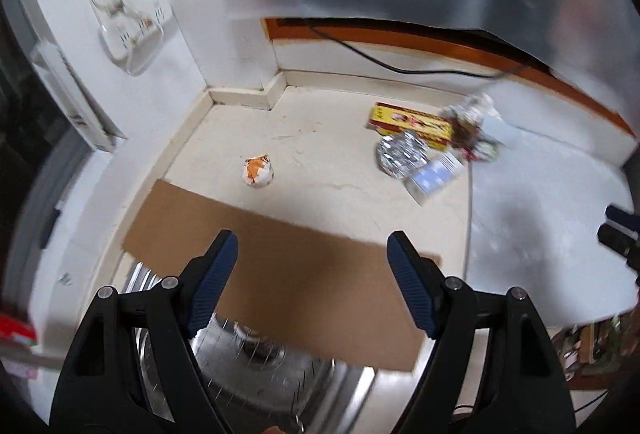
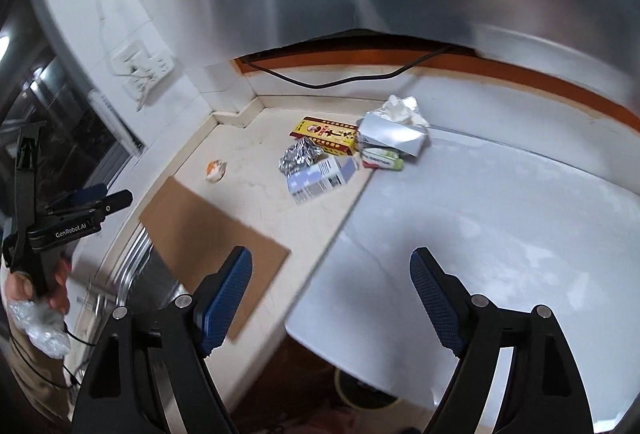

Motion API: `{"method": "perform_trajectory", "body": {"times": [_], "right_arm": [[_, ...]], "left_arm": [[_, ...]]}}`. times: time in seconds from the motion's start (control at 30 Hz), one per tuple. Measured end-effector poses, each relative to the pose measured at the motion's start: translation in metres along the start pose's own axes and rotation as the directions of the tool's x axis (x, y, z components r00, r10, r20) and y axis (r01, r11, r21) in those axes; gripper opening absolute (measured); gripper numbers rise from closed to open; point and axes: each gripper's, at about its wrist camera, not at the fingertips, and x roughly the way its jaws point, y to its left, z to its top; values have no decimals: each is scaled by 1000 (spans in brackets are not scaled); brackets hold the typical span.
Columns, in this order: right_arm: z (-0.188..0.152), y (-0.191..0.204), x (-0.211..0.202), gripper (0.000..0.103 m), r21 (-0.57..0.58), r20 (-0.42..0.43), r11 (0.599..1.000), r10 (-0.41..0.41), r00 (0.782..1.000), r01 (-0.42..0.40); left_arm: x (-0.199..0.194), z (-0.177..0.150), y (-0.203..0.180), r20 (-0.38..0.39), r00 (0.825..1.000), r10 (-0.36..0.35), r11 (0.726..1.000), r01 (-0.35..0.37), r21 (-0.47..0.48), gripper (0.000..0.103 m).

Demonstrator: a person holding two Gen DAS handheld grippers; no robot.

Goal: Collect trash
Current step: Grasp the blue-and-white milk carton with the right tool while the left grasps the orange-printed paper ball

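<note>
Left gripper point(image 1: 310, 254) stands wide, nothing between its blue pads point(image 1: 214, 282); it hangs over a brown cardboard sheet point(image 1: 280, 274) that lies partly across a steel sink point(image 1: 256, 386). On the cream counter point(image 1: 320, 154) beyond, an orange-and-white wad point(image 1: 258, 172) sits alone, well apart from the main heap of trash at the right: a yellow-red box point(image 1: 412, 120), a crumpled foil ball point(image 1: 402, 154) touching it, a pale blue carton point(image 1: 434, 174) just beside the foil, and a blurred tangle of wrappers point(image 1: 470, 126) at the box's far end. A black cable point(image 1: 400, 68) runs along the wall behind.

Right gripper point(image 2: 332, 278) is likewise wide and holds nothing, hanging over the edge where the counter meets a white surface point(image 2: 500, 214). From this view the heap lies near the back corner: box point(image 2: 326, 134), foil point(image 2: 300, 156), carton point(image 2: 322, 180), a silver pack with tissue point(image 2: 394, 132) and a green-white packet point(image 2: 382, 162) under it. The wad point(image 2: 216, 170) lies left of them. At the far left a hand point(image 2: 36, 286) holds the left gripper's handle.
</note>
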Motion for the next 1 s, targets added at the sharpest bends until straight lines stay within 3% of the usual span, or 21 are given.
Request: {"method": "perform_trajectory", "body": {"times": [0.23, 0.43, 0.8, 1.0], "right_arm": [[51, 25, 117, 83, 106, -78, 994, -16, 997, 25], [72, 29, 193, 83, 193, -133, 980, -24, 991, 50], [78, 32, 281, 83, 282, -202, 953, -51, 978, 108], [74, 25, 309, 82, 308, -233, 939, -79, 969, 151]], "left_arm": [[109, 47, 58, -63, 996, -68, 993, 61, -100, 74], [186, 60, 88, -96, 988, -118, 975, 98, -198, 74], [261, 57, 108, -137, 980, -147, 955, 105, -277, 74], [286, 60, 102, -171, 981, -94, 966, 49, -252, 74]]}}
